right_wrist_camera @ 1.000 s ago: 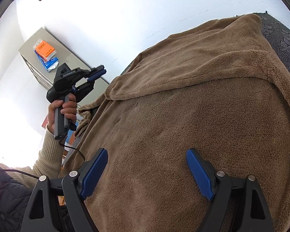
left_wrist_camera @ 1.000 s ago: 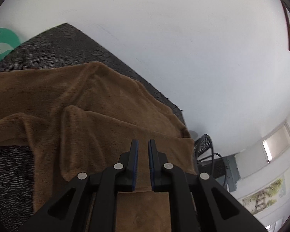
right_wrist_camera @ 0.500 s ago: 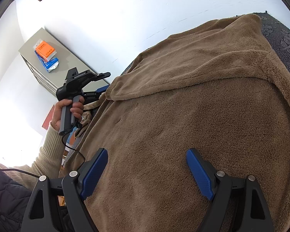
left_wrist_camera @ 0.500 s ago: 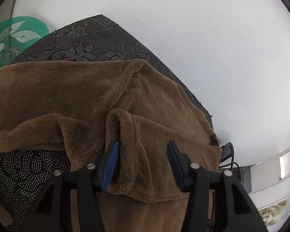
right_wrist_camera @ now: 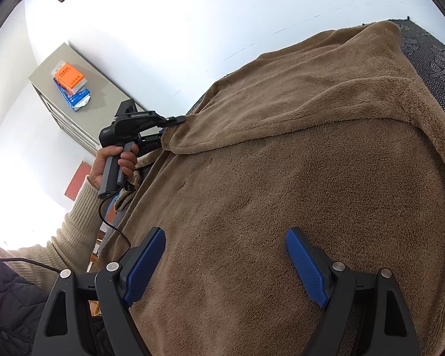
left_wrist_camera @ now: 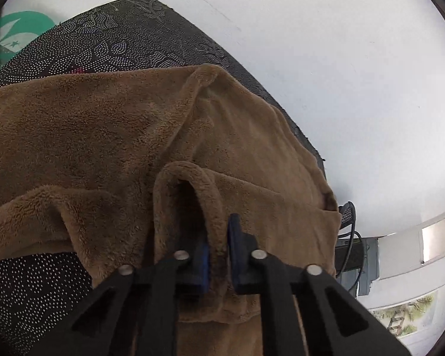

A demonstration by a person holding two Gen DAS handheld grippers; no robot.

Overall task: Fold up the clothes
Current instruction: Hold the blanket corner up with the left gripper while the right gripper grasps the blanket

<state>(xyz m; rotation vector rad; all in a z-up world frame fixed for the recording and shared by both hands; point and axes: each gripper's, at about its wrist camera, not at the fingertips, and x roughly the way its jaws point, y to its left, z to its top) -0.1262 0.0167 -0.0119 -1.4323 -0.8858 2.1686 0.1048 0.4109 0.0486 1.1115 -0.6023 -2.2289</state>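
The left gripper (left_wrist_camera: 218, 255) has gone from pinched-empty a second ago, to spread wide over the cuff half a second ago, and now it has clamped down. Its blue fingers (left_wrist_camera: 237, 246) sit narrow with a thick roll of brown fleece squeezed between them. That roll is the rim of a tube-like opening in the brown garment (left_wrist_camera: 103, 136), probably a sleeve end or cuff, though the pictures do not settle which. With that edge caught, I'd judge a fold of this part across the body is in hand.

The right gripper (right_wrist_camera: 225, 264) hasn't budged through all of this. Its fingers (right_wrist_camera: 305, 264) stand wide apart, held at the fleece, with nothing between them but the flat brown cloth beyond; whether they touch it I cannot tell.

The garment lies spread over the dark dotted bench (left_wrist_camera: 38, 290), one flap already doubled over on top of the garment's body, its edge running across the body beyond the right gripper. From the right wrist view the person's hand (right_wrist_camera: 115, 163) holds the left gripper at the garment's far-left edge.
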